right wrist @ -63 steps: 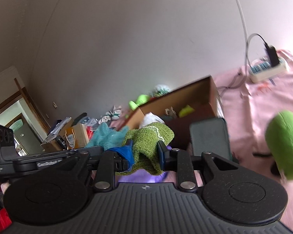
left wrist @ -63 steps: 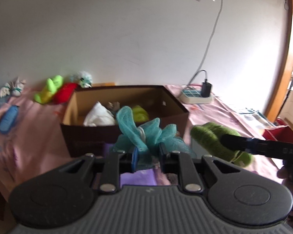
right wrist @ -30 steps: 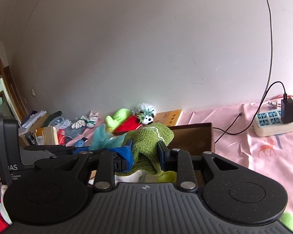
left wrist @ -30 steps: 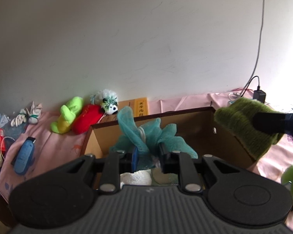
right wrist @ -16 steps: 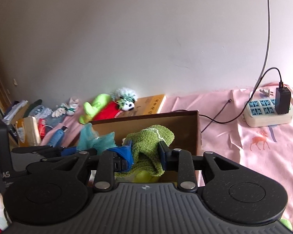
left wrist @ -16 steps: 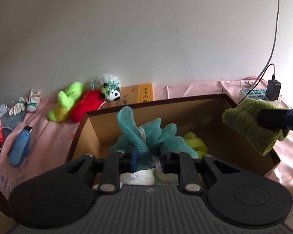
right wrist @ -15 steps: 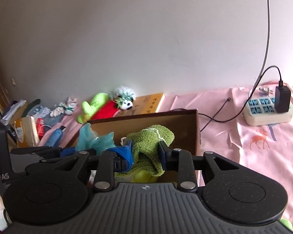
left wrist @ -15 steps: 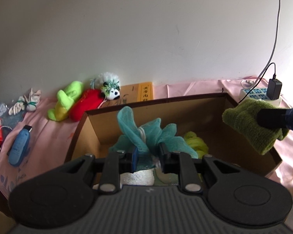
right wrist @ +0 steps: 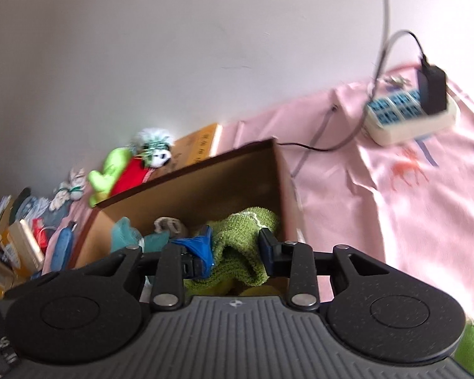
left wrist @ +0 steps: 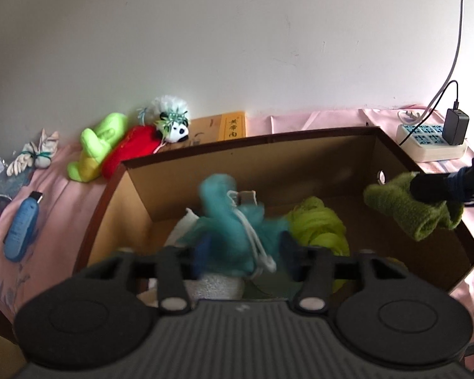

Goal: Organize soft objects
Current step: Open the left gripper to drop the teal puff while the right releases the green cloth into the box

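Now your left gripper [left wrist: 241,251] jaws just opening, teal cloth [left wrist: 229,218] loose between them over cardboard box [left wrist: 300,158]; right gripper [right wrist: 233,248] jaws easing apart, green towel [right wrist: 237,240] still pinched

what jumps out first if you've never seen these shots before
The open cardboard box on the pink cloth fills the middle of both views, already holding soft things such as a lime-green bundle. Over it, the left gripper has just been opening and the teal fluffy item blurs loosely between its fingers, while the right gripper has its fingers around an olive-green knit piece. Behind the box, bright plush toys lie by the wall.
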Tool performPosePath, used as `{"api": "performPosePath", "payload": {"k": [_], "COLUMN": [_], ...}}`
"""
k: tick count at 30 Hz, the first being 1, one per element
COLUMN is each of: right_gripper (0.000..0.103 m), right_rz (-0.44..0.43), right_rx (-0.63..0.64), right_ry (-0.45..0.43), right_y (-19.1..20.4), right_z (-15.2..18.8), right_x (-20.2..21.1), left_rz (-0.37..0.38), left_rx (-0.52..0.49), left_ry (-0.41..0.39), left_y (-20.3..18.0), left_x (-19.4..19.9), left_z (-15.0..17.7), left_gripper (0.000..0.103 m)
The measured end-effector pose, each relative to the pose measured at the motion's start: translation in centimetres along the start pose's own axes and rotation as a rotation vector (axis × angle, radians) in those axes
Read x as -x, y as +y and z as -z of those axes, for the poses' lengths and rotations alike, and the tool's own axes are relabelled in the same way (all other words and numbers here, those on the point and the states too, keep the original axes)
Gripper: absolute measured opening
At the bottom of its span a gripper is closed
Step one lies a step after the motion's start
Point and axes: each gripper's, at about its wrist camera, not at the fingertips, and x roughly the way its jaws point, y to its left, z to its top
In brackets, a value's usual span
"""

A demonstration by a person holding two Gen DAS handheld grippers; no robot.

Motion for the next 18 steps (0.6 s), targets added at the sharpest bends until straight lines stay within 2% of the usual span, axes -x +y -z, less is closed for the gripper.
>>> {"api": "performPosePath", "payload": {"k": [4, 5, 8, 12, 18], "right_gripper": [0.016, 0.019, 0.020, 0.020, 0.020], "right_rz": [-0.037, -0.053, -0.108, -0.110, -0.089], "right_rx": [-0.108, -0.126, -0.158, -0.115, -0.048], "right_ry": [0.026, 0.021, -0.008, -0.039, -0.015], "right_y": [-1.6, -1.8, -2.0, -1.1, 0.2], "right_z": [0.2, 0.2, 0.4, 0.4, 0.8], "right_x": [-0.4, -0.2, 0.6, 1.8, 3.7], "left_rz": [0.028, 0.032, 0.032, 0.027, 0.009], "left_rx": [0.012, 0.017, 0.032, 0.048, 0.053], "left_ry": [0.029, 0.032, 0.026, 0.019, -0.025], "left_y": [0.1, 0.2, 0.5, 0.9, 1.1], "left_x": [-0.1, -0.1, 0.4, 1.7, 5.0], "left_z": [0.0, 0.0, 0.0, -0.5, -1.0], "left_gripper": [0.067, 0.067, 0.067, 0.068, 0.072]}}
